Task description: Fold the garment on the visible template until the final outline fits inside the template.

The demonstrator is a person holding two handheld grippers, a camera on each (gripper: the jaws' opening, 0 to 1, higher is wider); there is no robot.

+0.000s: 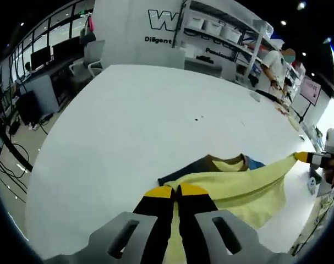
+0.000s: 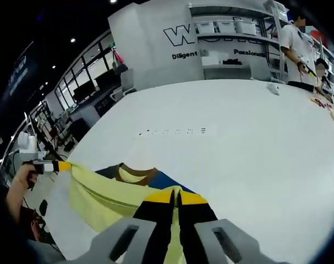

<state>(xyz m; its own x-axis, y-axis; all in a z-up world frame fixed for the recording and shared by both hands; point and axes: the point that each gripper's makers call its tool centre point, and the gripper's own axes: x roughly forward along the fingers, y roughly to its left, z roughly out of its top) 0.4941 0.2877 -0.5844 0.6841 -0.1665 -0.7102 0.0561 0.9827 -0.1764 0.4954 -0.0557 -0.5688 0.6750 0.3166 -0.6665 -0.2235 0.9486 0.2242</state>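
Overhead, ceiling spotlights lit a large room where a broad white desk [image 1: 133, 126] ran away from both cameras toward a white wall with dark lettering [image 2: 183, 38] and shelving with white bins [image 1: 216, 27]. Beside the far right end of the desk stood a person in a white top [image 2: 292, 47]. On the near part of the desk lay a pale yellow garment [image 1: 238, 187], partly lifted and stretched, with a dark blue template [image 2: 167, 181] showing under its collar edge. A row of small dark marks [image 2: 172, 131] sat on the bare desk beyond the garment in the right gripper view. In the left gripper view, the left gripper [image 1: 175, 192] had its yellow-tipped black jaws pressed together on a fold of the yellow fabric at the near edge. In the right gripper view, the right gripper [image 2: 176, 196] was likewise clamped on the garment, jaws together with cloth pinched between them. Each gripper also appeared small in the other's view, at the far corner of the stretched fabric, with a hand [image 2: 21, 181] behind it.
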